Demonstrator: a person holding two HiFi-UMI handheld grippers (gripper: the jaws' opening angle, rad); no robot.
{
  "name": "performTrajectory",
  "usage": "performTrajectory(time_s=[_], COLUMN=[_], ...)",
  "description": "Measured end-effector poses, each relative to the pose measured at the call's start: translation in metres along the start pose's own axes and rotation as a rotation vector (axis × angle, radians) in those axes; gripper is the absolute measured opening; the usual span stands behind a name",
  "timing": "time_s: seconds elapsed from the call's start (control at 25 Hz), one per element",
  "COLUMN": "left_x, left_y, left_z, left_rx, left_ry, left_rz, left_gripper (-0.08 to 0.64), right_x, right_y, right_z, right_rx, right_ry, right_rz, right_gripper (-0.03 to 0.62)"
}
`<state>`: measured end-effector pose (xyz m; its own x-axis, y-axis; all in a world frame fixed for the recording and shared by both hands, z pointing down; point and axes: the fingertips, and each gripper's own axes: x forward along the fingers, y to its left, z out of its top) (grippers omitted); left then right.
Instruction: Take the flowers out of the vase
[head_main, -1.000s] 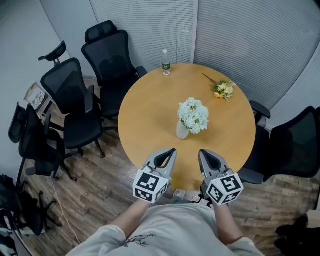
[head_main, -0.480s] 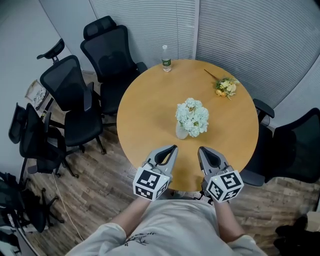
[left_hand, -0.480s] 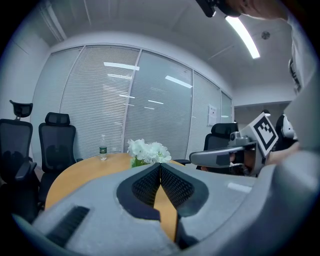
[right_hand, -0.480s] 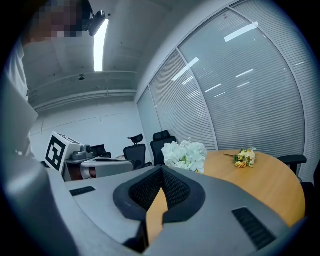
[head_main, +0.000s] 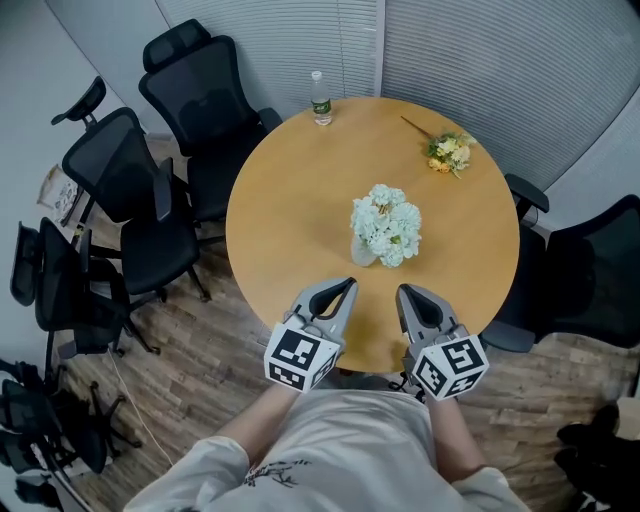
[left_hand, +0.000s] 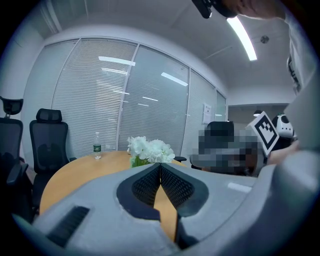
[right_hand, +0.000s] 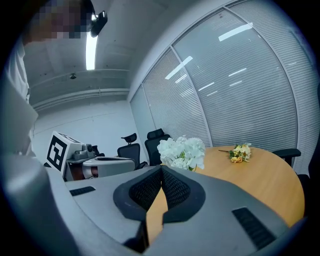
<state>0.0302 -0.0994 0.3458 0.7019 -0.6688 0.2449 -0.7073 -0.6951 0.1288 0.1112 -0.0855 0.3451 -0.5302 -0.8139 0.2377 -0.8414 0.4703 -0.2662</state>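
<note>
A bunch of white flowers (head_main: 387, 224) stands in a small pale vase (head_main: 364, 252) near the middle of the round wooden table (head_main: 290, 210). The same white flowers (left_hand: 149, 149) rise beyond the left jaws, and the white flowers (right_hand: 182, 151) also show past the right jaws. My left gripper (head_main: 346, 287) hovers over the table's near edge, shut and empty. My right gripper (head_main: 404, 292) is beside it, also shut with nothing held. Both stay short of the vase, apart from it.
A small yellow bouquet (head_main: 446, 151) lies at the table's far right. A water bottle (head_main: 320, 98) stands at the far edge. Black office chairs (head_main: 125, 190) crowd the left side, and another chair (head_main: 590, 280) sits at the right. Blinds cover the glass wall behind.
Both grippers have edged forward over the table's near edge, toward the vase. Their jaws stayed shut. The flowers and vase have not moved on the table.
</note>
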Motion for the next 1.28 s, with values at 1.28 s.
performTrajectory(time_s=[1.28], left_x=[0.064], left_y=[0.059], left_z=[-0.086], left_rx=[0.058], left_ry=[0.088], left_rz=[-0.105], left_gripper=[0.085], right_x=[0.088], right_y=[-0.027], right_z=[-0.066], right_rx=[0.063], right_ry=[0.011], right_rz=[-0.091], right_gripper=[0.011])
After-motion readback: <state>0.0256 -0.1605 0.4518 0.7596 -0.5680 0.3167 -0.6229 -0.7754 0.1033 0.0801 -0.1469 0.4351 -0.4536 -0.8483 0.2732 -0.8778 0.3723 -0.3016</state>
